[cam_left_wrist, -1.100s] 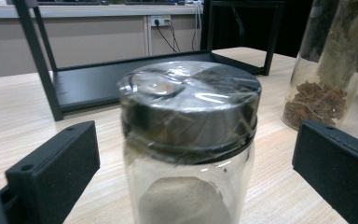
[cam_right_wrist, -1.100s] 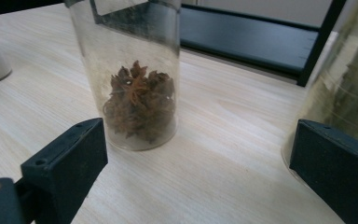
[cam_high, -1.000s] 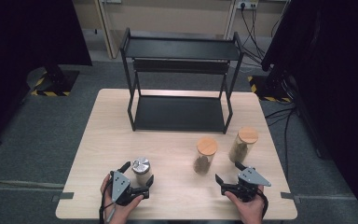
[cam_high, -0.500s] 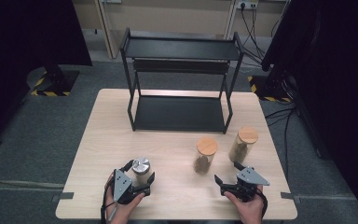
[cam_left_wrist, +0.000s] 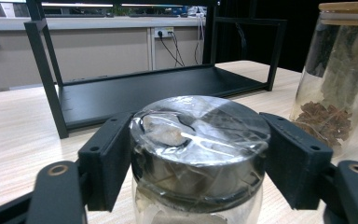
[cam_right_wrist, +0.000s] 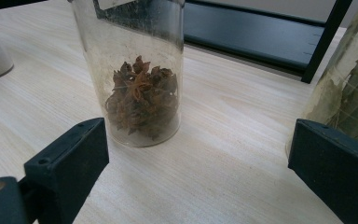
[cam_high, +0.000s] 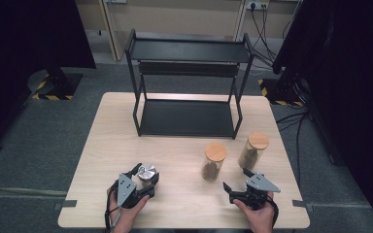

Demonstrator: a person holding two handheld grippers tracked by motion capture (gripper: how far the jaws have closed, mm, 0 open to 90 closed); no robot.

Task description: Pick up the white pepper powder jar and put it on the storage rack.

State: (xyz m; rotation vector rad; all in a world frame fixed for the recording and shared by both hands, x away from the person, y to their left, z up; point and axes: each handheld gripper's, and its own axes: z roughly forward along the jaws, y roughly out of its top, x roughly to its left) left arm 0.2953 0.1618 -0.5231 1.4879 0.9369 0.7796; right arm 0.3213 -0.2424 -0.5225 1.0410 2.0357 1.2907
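A small glass jar with a shiny metal lid (cam_high: pixel 147 170) stands near the table's front left. My left gripper (cam_high: pixel 145 176) has just been closing, and its jaws now press on the lid's two sides (cam_left_wrist: pixel 198 140). My right gripper (cam_high: pixel 236 179) rests at the front right, open, with nothing between its jaws. Just beyond it stands a cork-lidded jar of star anise (cam_high: pixel 213 162), seen close up in the right gripper view (cam_right_wrist: pixel 140 93). A second cork-lidded jar with dry leaves (cam_high: pixel 253 149) stands to the right of that one (cam_right_wrist: pixel 349 93).
A black two-tier metal rack (cam_high: pixel 187 116) stands at the back middle of the wooden table (cam_high: pixel 111 141). Bare wood lies between the rack and the jars. Dark floor, cables and black stands surround the table.
The left gripper's jaws have closed from wide open onto the metal-lidded jar. Both hands and the right gripper have stayed where they were.
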